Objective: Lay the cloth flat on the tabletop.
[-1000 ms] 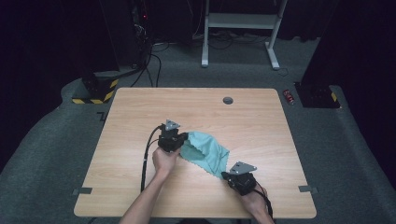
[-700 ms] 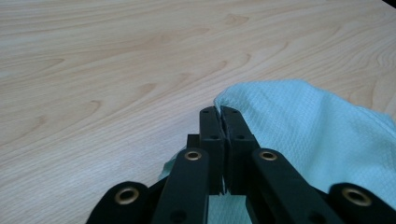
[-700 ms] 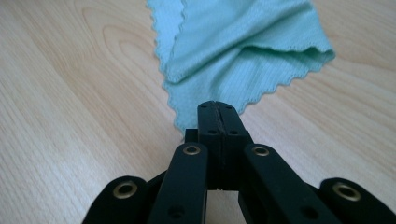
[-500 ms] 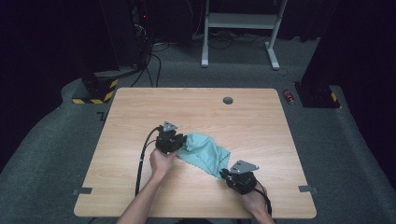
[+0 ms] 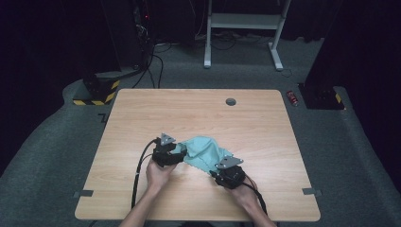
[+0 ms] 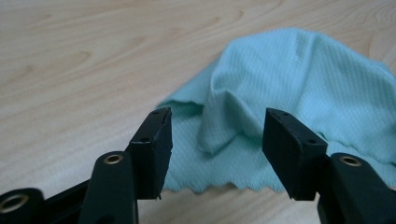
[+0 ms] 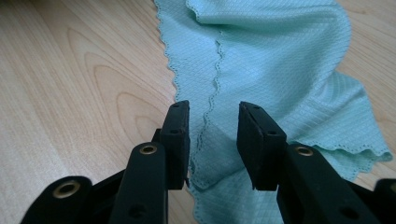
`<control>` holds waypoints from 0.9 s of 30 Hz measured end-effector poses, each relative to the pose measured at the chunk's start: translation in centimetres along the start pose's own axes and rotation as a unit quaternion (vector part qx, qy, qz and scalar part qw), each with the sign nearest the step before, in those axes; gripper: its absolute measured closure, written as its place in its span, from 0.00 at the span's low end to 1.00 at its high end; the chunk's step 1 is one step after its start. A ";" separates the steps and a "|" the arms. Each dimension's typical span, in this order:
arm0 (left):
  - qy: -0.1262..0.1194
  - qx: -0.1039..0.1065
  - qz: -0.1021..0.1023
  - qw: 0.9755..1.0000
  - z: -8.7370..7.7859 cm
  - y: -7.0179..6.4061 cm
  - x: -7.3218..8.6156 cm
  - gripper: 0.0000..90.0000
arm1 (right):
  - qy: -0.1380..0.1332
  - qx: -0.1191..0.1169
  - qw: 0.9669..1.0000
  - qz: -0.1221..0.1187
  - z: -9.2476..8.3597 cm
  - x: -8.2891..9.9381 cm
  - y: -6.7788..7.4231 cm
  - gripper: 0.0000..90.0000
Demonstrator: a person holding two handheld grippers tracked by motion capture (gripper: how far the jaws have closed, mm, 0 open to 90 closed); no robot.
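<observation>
Nearest the person, the right gripper (image 5: 222, 172) is sitting low at the near right end of the teal cloth (image 5: 204, 150); its jaws have just been opening and are now standing apart, with a scalloped edge of the cloth (image 7: 261, 56) lying slack between them and neither pad pressing on it. A little farther in, the left gripper (image 5: 176, 152) is resting at the cloth's left end; its jaws have likewise just been opening and are gaping wide, a raised fold of the cloth (image 6: 299, 88) lying past the tips, untouched. The cloth is lying bunched on the wooden table (image 5: 142, 118), between the two grippers, in the near half. This looks like the letting-go step of a fold or spread. The next move is probably calling for both grippers to back off clear of the fabric without dragging it, then pick fresh edges to grasp
</observation>
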State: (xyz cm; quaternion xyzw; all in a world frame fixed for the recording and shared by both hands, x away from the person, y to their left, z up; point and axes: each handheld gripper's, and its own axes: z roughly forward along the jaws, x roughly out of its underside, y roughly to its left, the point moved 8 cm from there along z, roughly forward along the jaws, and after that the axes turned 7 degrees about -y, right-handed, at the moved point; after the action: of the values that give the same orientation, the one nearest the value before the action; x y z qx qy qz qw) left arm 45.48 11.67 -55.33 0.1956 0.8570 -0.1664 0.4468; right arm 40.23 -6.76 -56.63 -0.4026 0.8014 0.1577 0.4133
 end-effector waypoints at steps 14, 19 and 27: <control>0.004 -0.020 0.020 1.000 0.6 -0.2 2.4 0.42 | 0.026 0.009 0.999 -0.027 1.2 -0.1 0.1 0.99; 0.000 -0.029 0.032 0.999 0.7 -0.3 2.6 0.42 | 0.024 0.014 0.999 -0.030 1.0 -0.4 -0.1 1.00; 0.003 -0.035 0.044 0.998 0.7 -0.4 2.6 0.42 | 0.007 0.029 1.000 -0.008 0.0 -1.3 -1.7 1.00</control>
State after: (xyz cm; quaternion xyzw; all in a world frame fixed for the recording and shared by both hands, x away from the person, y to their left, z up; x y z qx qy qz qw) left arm 44.41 11.48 -57.85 0.2181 0.8542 -0.1157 0.4575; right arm 42.00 -7.21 -55.48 -0.3974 0.8056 0.1280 0.4204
